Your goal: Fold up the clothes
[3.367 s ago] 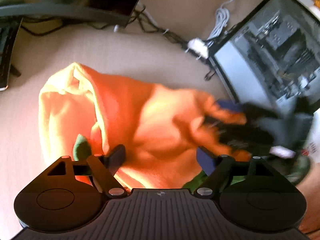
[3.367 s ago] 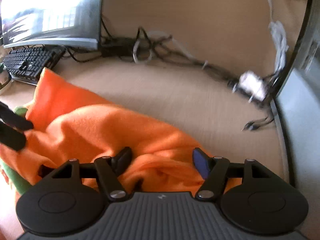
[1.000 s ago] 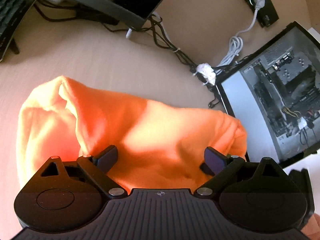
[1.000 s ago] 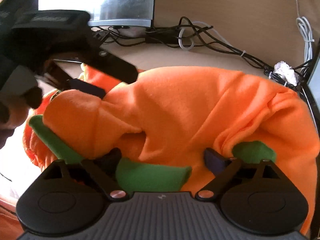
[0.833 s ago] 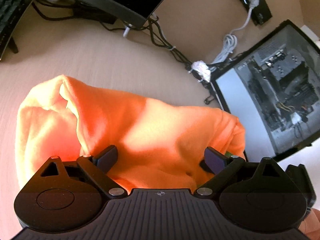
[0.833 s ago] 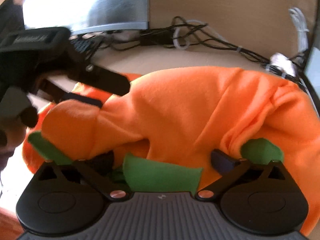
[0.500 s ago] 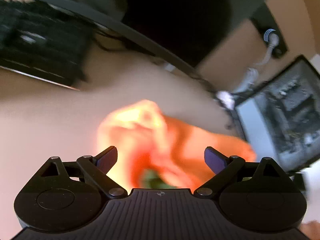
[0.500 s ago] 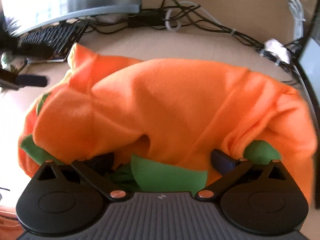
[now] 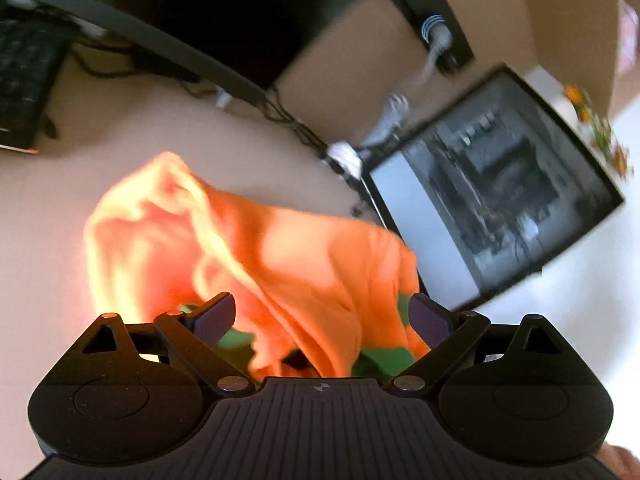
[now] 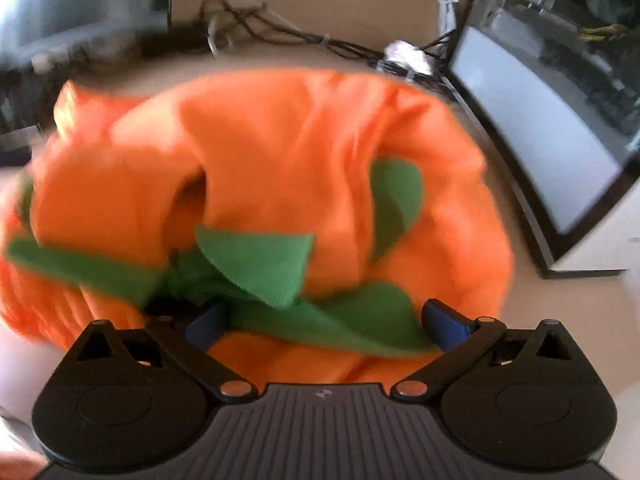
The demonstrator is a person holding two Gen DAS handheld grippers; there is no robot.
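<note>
An orange fleece garment (image 9: 280, 256) with green leaf-shaped trim (image 10: 256, 260) lies bunched on the beige desk (image 9: 48, 208). It fills the right wrist view (image 10: 280, 140), with green trim across its near side. My left gripper (image 9: 322, 316) is open, above the garment's near edge, fingers apart and holding nothing. My right gripper (image 10: 326, 322) is open, its fingers either side of the green trim at the garment's near edge. Both views are blurred by motion.
A glass-sided computer case (image 9: 488, 196) stands at the right, also in the right wrist view (image 10: 552, 112). A monitor (image 9: 224, 12), a keyboard (image 9: 24, 76) and tangled cables (image 10: 272, 28) line the back of the desk.
Both grippers have drawn back from the garment and stayed open. The left view swung sharply and now looks down on the heap again. More green trim shows on the right gripper's side.
</note>
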